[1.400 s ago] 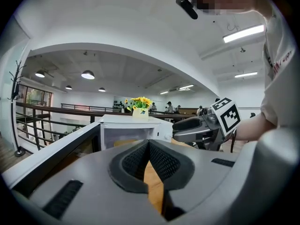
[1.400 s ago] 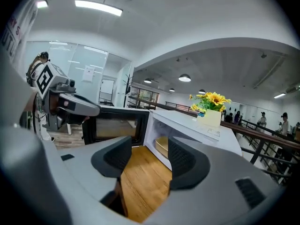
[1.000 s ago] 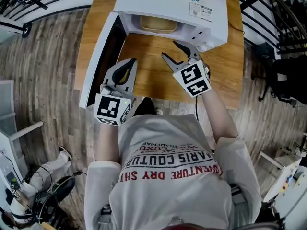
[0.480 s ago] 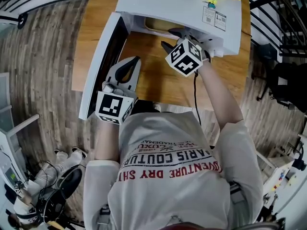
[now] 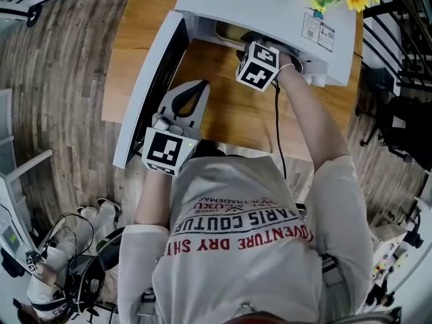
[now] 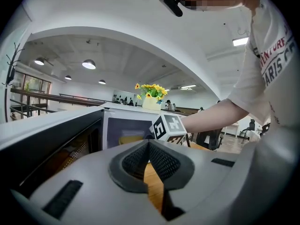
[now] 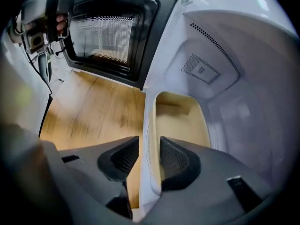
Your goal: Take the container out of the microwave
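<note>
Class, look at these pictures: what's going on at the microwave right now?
A person works two hand-held grippers at an open microwave on a table. The right gripper reaches inside. Its jaws have just been closing around the near wall of the container, which is inside the microwave, and they do not look clamped yet. The left gripper is shut and empty, hovering near the open door.

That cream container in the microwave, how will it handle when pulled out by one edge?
The container looks empty and thin-walled, so probably light and a bit flexible. The right gripper, whose jaws have just been closing, straddles one wall, so it may tilt. Its smooth surface could slip.
</note>
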A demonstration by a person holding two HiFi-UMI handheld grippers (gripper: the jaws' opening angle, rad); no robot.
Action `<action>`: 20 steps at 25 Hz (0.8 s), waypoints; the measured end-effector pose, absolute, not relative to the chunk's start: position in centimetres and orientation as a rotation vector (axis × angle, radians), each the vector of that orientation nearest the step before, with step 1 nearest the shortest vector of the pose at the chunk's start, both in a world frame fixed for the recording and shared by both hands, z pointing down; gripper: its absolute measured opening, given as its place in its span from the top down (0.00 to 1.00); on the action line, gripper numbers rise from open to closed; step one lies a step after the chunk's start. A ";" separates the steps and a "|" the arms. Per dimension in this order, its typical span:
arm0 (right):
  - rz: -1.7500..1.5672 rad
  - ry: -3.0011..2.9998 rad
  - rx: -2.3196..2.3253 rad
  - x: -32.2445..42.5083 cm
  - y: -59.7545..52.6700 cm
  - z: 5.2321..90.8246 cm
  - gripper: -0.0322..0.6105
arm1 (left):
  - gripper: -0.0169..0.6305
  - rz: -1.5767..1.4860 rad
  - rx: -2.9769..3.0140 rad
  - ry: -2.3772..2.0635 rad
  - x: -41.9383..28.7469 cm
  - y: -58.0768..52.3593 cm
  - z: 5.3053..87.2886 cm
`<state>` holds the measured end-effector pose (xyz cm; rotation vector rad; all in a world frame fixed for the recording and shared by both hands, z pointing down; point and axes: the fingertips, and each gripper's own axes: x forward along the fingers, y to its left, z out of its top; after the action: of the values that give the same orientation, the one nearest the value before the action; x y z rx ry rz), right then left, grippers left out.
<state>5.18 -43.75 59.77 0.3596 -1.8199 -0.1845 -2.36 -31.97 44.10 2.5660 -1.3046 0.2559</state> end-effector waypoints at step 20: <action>-0.174 -1.952 0.491 7.4 -36.0 55.4 0.90 | 0.95 0.241 2.613 -1.346 -0.9 -26.8 42.1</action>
<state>7.37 -36.00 55.45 0.4911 -1.9522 -0.1737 -0.92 -26.83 42.10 2.6133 -1.3457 0.2405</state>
